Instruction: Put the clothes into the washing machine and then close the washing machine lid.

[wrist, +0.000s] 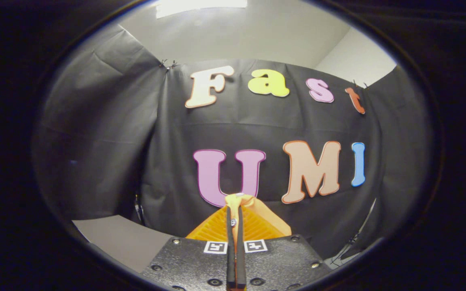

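Gripper view: gripper (236,210) has its two orange fingers pressed together, the black pads running edge to edge with no gap I can make out. A pale orange piece of cloth (244,199) sits pinched at the tips, a small fold bulging just past them. Judging by the task, that's the clothes item, so it's already in hand and lifted.

Key relation: the fingers point level or slightly up, straight at the booth wall (257,121). Beyond the tips there is just black cloth; a pale table surface (123,238) sits low and to the left of the fingers, well under the line they point along. No washing machine lies ahead of the fingers, so my read is it's somewhere below or off to a side of where the gripper aims.

Cloth's long axis: can't tell. Most of it hangs hidden behind the fingers; just the bunched top edge shows.

Next move, as I judge it: pitch the gripper down and sweep until the drum opening comes up ahead of the tips, then open over it. Risk: hanging cloth catching the rim, since its length is unknown from here.
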The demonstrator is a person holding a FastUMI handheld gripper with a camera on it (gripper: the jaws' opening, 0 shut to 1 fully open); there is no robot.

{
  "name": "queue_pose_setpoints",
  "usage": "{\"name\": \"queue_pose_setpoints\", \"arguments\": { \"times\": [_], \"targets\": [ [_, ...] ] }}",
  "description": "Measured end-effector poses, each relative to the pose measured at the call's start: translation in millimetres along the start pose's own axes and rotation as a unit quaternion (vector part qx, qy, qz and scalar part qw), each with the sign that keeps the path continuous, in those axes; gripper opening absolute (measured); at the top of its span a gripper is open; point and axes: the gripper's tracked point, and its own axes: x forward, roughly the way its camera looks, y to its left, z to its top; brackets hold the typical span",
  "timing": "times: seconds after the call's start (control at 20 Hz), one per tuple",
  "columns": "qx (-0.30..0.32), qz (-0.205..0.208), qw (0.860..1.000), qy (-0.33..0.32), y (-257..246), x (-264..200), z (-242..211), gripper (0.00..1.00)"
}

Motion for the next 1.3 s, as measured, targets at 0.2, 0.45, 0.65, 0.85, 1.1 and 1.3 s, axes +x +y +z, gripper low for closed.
{"name": "queue_pose_setpoints", "arguments": {
  "times": [0.2,0.45,0.65,0.85,1.1,1.3],
  "targets": [
    [0.008,-0.016,0.999,0.038,-24,2,-62,0.01],
    [0.022,-0.031,0.996,0.084,-43,2,-134,0.01],
    [0.012,-0.033,0.991,0.132,-49,-3,-199,0.01],
    [0.027,-0.043,0.981,0.185,-58,-12,-267,0.01],
    [0.054,-0.042,0.970,0.235,-60,-17,-329,0.02],
    [0.055,-0.037,0.965,0.252,-60,-18,-357,0.04]
  ]
}}
